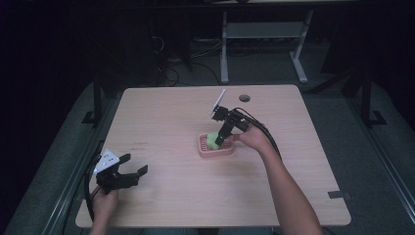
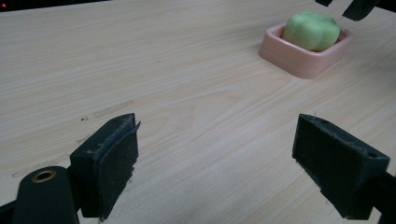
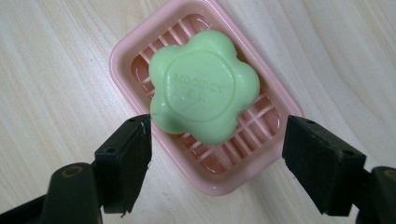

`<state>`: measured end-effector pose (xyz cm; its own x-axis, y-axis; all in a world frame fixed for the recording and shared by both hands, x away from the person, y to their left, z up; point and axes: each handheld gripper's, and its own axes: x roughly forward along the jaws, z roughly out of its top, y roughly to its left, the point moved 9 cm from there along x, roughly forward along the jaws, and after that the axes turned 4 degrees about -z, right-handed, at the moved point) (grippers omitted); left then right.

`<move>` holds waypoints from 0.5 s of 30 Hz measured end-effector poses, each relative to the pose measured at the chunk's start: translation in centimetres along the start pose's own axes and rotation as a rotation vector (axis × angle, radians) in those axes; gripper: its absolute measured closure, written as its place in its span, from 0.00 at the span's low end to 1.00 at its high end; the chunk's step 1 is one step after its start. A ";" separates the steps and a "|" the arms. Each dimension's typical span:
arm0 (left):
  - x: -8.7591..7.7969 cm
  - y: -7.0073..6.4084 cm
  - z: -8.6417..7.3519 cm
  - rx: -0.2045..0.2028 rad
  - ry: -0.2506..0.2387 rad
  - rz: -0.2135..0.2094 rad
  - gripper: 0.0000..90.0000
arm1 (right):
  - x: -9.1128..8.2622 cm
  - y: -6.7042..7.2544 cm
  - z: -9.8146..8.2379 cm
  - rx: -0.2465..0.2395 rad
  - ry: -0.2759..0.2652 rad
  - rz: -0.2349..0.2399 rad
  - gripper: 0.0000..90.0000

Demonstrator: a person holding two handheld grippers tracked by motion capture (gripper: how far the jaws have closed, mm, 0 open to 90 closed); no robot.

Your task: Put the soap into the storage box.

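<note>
I am holding my right gripper (image 3: 215,158) above the pink soap dish (image 3: 140,51) with its jaws spread wide, so the green soap (image 3: 203,86) lying in the dish sits just ahead of the gap between them, ungripped. I am resting my left gripper (image 2: 215,163) well apart, also spread, holding nothing.

A wooden table (image 1: 171,117) fills the centre of the frame. Right of centre, the right gripper (image 1: 221,138) hangs over green soap (image 1: 213,140) in a pink dish (image 1: 215,152). At lower left, the left gripper (image 1: 133,167) hovers, jaws apart.
</note>
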<state>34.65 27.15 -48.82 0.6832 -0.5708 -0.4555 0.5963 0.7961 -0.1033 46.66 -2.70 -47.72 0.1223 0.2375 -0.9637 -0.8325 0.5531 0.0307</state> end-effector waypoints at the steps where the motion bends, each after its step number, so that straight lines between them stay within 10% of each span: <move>1: 0.0 0.0 0.0 -0.001 0.000 -0.001 0.16 | -0.1 -0.1 -0.1 -0.002 -0.002 -0.003 0.27; 15: 0.0 -0.1 0.0 0.001 0.003 -0.002 0.16 | -1.1 -0.7 -1.1 0.022 -0.025 0.000 0.27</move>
<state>34.63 27.09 -48.86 0.6805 -0.5721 -0.4578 0.5984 0.7945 -0.1035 46.50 -4.26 -46.99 0.1357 0.2576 -0.9567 -0.8208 0.5700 0.0371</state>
